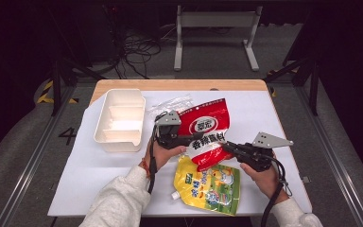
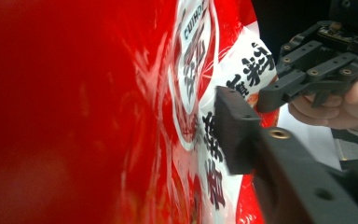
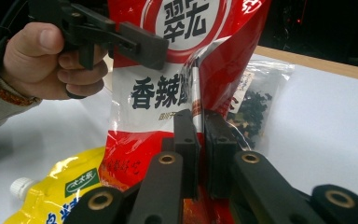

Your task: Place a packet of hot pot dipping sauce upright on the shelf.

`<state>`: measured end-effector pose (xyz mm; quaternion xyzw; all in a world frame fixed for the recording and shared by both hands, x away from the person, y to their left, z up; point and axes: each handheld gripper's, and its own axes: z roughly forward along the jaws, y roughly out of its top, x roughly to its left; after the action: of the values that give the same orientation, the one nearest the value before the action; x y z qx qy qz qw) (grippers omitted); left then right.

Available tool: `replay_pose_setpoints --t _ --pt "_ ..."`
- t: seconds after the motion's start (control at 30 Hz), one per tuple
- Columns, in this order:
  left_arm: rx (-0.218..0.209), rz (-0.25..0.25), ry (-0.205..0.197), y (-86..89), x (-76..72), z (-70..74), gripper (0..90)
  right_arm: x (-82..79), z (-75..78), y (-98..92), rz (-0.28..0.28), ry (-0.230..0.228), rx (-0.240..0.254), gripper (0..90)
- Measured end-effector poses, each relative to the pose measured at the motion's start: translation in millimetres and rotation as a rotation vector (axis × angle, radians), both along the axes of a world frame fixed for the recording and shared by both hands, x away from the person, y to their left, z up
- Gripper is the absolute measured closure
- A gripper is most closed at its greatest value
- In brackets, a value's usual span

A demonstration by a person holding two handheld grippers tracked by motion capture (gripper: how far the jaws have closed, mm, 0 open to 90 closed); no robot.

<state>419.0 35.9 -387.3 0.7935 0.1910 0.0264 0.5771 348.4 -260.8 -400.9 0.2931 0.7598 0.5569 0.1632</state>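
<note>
Here both claws hold the red bag (image 1: 203, 130) up off the worktop (image 1: 283, 123), just right of the white tray (image 1: 120, 120). The left claw (image 1: 189, 138) pinches its left edge, the right claw (image 3: 200, 140) pinches a fold on its right. Right of the tray, a yellow pouch (image 1: 208, 182) lies near the bag and a clear packet (image 1: 172, 103) behind it. The tray looks empty, so any packing is likely yet to begin.

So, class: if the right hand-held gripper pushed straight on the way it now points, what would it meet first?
The right hand-held gripper is already clamped on the red bag, so it meets that at once. Beyond it, probably the left hand-held gripper gripping the bag's opposite edge, though depth is unclear.
</note>
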Motion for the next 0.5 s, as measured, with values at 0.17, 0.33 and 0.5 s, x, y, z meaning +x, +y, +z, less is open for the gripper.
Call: replay_pose_setpoints --t 0.17,0.33,0.5 --pt "0.046 -0.001 -0.061 0.7 -4.7 13.2 90.0 -1.2 1.8 5.7 0.005 -0.009 -0.005 84.3" --pt "0.070 -0.004 -0.115 2.4 -12.2 26.0 90.0 -2.5 3.4 8.3 -0.010 -0.016 -0.011 81.9" --pt "0.076 0.014 -0.133 10.3 -11.4 32.5 90.0 -1.6 7.4 6.4 -0.016 0.000 0.018 66.8"
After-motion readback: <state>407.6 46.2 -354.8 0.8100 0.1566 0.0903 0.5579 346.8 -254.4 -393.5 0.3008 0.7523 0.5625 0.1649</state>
